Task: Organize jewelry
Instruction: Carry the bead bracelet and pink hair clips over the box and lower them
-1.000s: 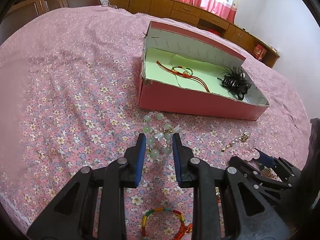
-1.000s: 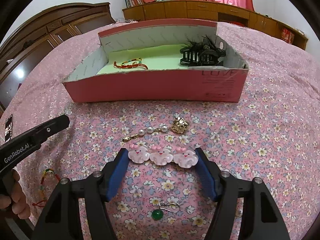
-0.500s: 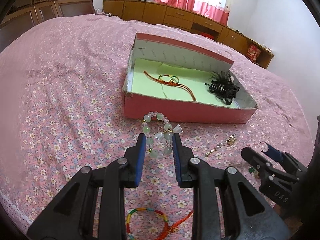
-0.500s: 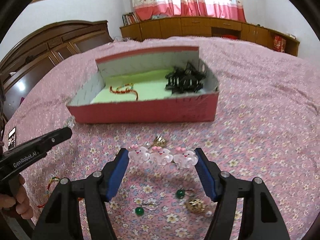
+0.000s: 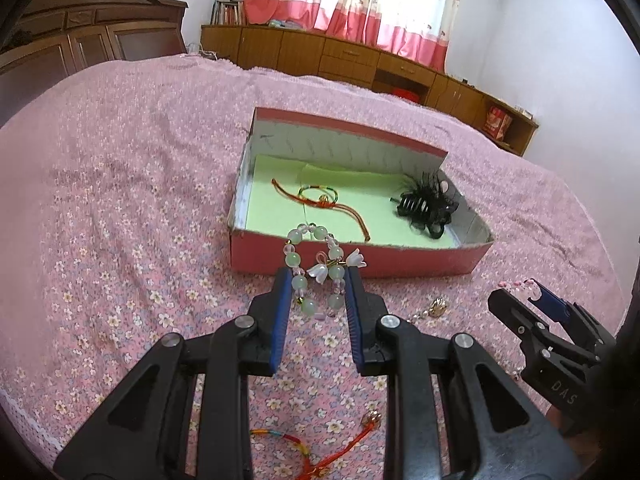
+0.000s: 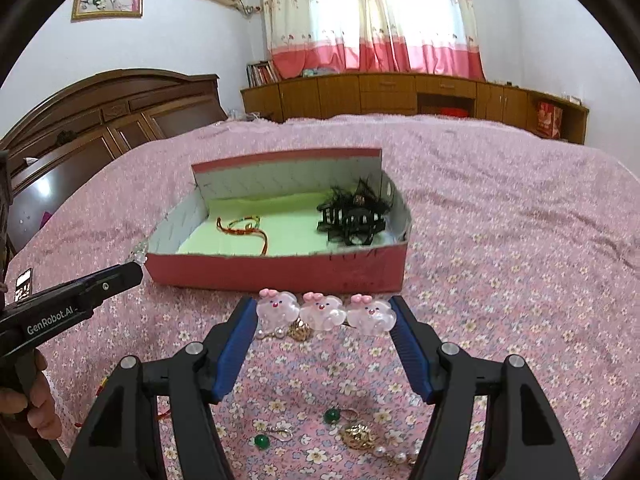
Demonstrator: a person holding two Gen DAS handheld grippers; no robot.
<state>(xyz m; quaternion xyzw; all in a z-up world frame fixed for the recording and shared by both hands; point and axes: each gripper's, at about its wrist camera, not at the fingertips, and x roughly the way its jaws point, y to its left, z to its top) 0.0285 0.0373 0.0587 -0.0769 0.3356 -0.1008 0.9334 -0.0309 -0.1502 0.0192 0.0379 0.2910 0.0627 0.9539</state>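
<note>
A: The left gripper (image 5: 316, 292) is tilting down over the pink flowered bedspread (image 5: 120, 208), its blue pads pinching the pale green and clear beaded bracelet with white flower charms (image 5: 316, 268) by its lower beads, so the loop is standing up above the fingertips, clear of the cloth.

B: And the right gripper (image 6: 324, 316) is angling down the same way, jaws spread wide and clamping the ends of the pink hair clip with three little bunny faces (image 6: 324, 310), which is hanging across the gap, off the bed.

A: Both are sitting just short of the open pink cardboard box with the green lining (image 6: 280, 272). Inside it a red braided cord bracelet (image 5: 320, 200) is lying at the left, a black claw hair clip (image 5: 426, 210) at the right.

B: On the bedspread, two green bead earrings (image 6: 264, 438) and a gold and pearl piece (image 6: 360, 436) are lying below the right gripper. A rainbow cord bracelet (image 5: 304, 446) is showing under the left one.

A: A hand (image 6: 32, 404) is wrapping the left gripper's handle at the frame edge.
</note>
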